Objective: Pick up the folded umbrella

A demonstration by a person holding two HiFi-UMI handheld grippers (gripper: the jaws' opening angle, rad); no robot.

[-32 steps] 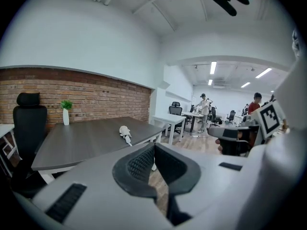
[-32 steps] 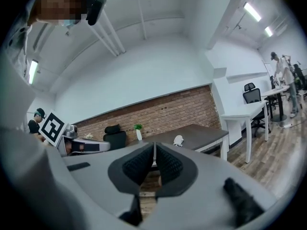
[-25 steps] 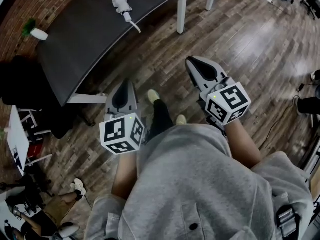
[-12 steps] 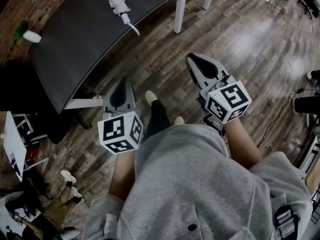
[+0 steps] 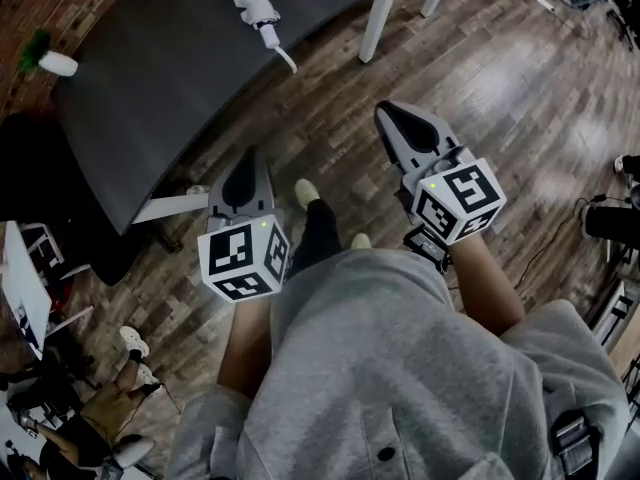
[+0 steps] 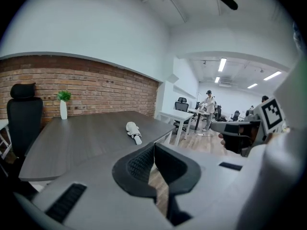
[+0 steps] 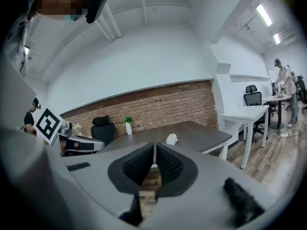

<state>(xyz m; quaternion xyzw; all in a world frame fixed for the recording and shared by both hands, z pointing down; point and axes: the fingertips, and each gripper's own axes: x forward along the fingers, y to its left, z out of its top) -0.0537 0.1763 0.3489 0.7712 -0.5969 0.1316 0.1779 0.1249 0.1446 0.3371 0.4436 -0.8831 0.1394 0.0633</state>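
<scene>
A white folded umbrella [image 5: 258,6] with a pale handle lies on the dark table [image 5: 160,78], near its far right end; it also shows as the umbrella [image 6: 133,130] in the left gripper view and as the small white umbrella [image 7: 171,139] in the right gripper view. My left gripper [image 5: 247,160] hangs over the wooden floor just off the table's near edge, shut and empty. My right gripper [image 5: 389,114] is to its right, also over the floor, shut with nothing between its jaws. Both are well short of the umbrella.
A white vase with a green plant [image 5: 45,60] stands at the table's left end, a black office chair [image 6: 21,114] beside it. White table legs [image 5: 381,18] stand ahead of the right gripper. A second white desk [image 7: 242,115] and people lie farther off.
Both grippers have moved forward toward the table, and the table and umbrella have shifted right and nearer in the head view. The jaws stayed shut.
</scene>
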